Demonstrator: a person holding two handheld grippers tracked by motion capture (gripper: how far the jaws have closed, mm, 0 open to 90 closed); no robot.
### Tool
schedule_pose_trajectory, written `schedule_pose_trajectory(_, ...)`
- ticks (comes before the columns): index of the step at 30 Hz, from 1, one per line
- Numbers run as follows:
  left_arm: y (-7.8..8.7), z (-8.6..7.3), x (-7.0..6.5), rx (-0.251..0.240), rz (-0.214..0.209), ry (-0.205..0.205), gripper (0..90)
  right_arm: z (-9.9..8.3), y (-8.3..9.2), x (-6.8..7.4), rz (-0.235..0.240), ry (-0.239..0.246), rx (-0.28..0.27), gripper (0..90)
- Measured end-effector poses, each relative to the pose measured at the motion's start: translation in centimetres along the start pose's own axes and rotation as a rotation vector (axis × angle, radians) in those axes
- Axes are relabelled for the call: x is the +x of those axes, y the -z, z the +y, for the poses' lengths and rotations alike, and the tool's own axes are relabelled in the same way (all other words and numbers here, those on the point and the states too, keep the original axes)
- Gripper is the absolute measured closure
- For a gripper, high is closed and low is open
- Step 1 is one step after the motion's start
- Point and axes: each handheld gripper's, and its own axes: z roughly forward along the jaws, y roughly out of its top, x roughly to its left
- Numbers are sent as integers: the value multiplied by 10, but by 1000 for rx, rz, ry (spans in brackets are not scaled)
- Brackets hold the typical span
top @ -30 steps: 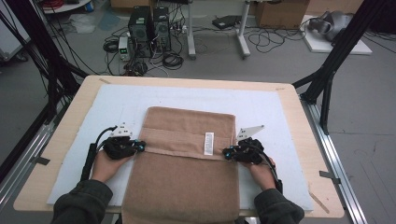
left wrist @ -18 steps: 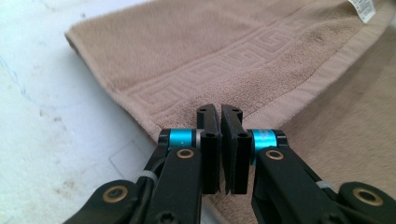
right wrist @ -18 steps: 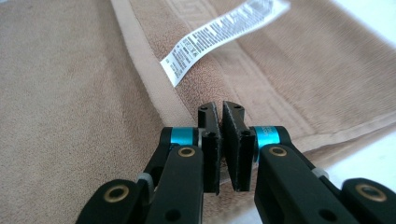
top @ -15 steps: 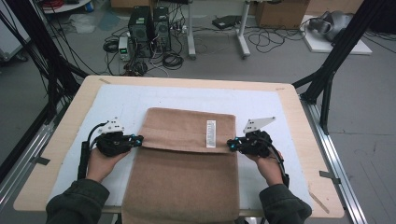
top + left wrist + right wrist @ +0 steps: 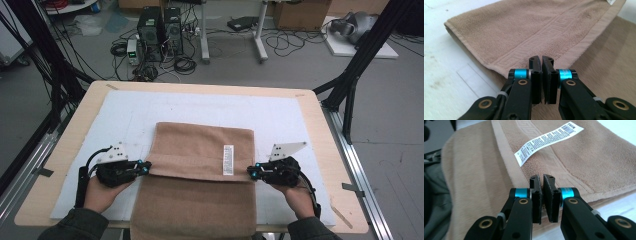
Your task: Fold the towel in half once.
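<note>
A brown towel [image 5: 200, 150] lies folded on the white mat, its upper flap bearing a white care label [image 5: 228, 160]. The lower layer [image 5: 195, 212] runs to the table's near edge. My left gripper [image 5: 145, 167] is shut on the flap's near left corner, and in the left gripper view the jaws [image 5: 541, 60] pinch the patterned hem of the towel [image 5: 524, 32]. My right gripper [image 5: 252, 172] is shut on the near right corner. In the right gripper view, its jaws [image 5: 542, 178] close over the hem just below the label [image 5: 546, 137].
A white mat [image 5: 125, 115] covers most of the wooden table [image 5: 320, 115]. Black frame posts [image 5: 360, 65] stand at the right and left sides. Computer towers [image 5: 160, 25] and cables sit on the floor beyond the far edge.
Both grippers have moved toward the person and slightly apart, drawing the flap's near edge with them. The flap now covers more of the lower layer.
</note>
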Motion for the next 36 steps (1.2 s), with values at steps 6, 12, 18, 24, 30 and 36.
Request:
schedule_pose_trajectory(6,18,-14,-22,2,-28,-7,859,-2,11,25,38,54,0,850)
schedule_pose_trajectory(12,40,-24,-46,5,-52,-33,849,-9,19,50,83,91,5,830)
schedule_pose_trajectory(18,34,-20,-35,11,-2,-16,565,-14,20,38,55,53,-19,614)
schedule_pose_trajectory(24,6,-3,-3,13,29,5,505,-8,0,-8,-24,-38,2,486)
schedule_pose_trajectory(30,-30,7,33,32,141,47,472,2,-23,-54,-137,-109,61,406)
schedule_pose_trajectory(36,-58,1,58,55,161,171,435,-7,-43,-76,-195,-181,121,358)
